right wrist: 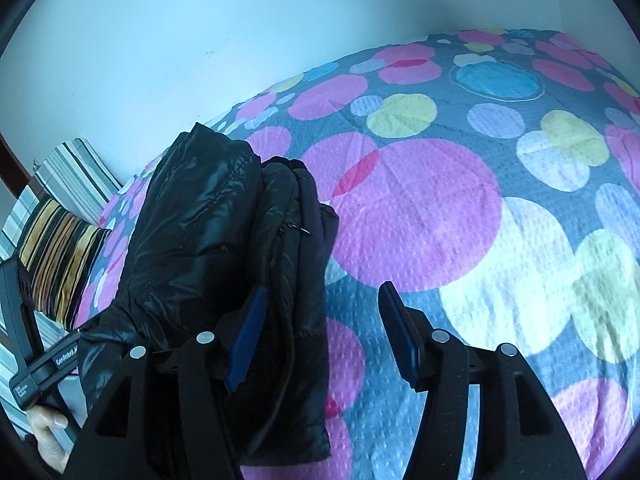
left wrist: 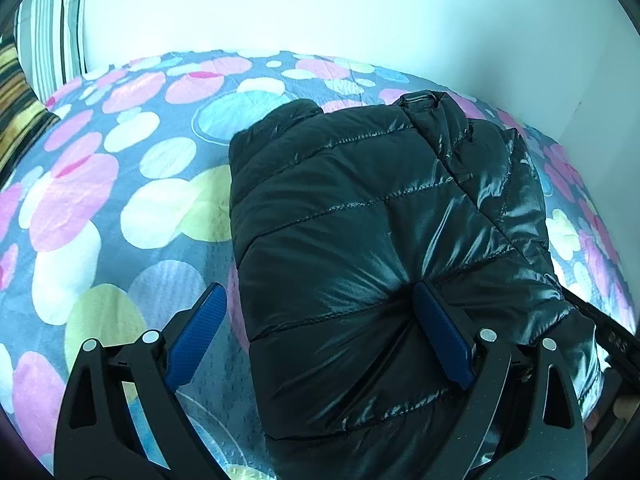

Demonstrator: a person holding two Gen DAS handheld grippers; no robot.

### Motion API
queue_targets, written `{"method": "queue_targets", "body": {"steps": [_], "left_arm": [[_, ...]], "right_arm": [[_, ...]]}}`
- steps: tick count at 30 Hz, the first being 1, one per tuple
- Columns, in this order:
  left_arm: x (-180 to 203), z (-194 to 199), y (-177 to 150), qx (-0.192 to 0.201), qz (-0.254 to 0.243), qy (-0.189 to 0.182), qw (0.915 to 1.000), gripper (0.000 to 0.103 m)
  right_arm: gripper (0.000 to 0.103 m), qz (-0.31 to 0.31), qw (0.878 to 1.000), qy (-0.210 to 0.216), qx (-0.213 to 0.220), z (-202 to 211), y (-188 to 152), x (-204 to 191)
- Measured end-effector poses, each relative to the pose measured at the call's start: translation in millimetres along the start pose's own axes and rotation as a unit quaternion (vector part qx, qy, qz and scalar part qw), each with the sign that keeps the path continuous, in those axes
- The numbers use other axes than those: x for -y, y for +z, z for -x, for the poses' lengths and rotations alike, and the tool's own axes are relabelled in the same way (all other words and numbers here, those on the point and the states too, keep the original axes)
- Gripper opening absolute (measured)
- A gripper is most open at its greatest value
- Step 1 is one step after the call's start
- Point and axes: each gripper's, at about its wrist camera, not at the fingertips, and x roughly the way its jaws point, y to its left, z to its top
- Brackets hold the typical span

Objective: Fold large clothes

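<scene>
Black puffer jacket (left wrist: 384, 240), folded into a thick bundle on the circle-print bedspread (left wrist: 120, 208), long axis running away from me; my left gripper (left wrist: 320, 332) released astride its left edge, nearer; my right gripper (right wrist: 320, 336) unclenched at its right edge.

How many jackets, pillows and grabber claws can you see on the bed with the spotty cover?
Black puffy jacket: 1
Striped pillows: 2, grey-white and yellow-black
Grabbers: 2, left gripper and right gripper
Spotty bedspread: 1
Total: 6
</scene>
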Motion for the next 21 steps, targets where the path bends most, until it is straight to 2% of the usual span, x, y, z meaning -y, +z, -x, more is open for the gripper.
{"method": "queue_targets", "body": {"steps": [3, 5, 9, 21], "left_arm": [[1, 9, -5, 0.014, 0.0, 0.006, 0.9999, 0.094], [-1, 18, -9, 0.024, 0.007, 0.003, 0.9997, 0.094], [-1, 42, -19, 0.045, 0.014, -0.004, 0.9989, 0.094], [14, 135, -52, 0.11, -0.005, 0.039, 0.9932, 0.095]], "right_arm": [[0.059, 0.007, 1.0, -0.011, 0.006, 11, -7, 0], [0.064, 0.014, 1.0, -0.017, 0.014, 20, -12, -1], [0.065, 0.037, 0.998, -0.032, 0.034, 42, -20, -9], [0.076, 0.087, 0.992, -0.049, 0.078, 104, -46, -40]]}}
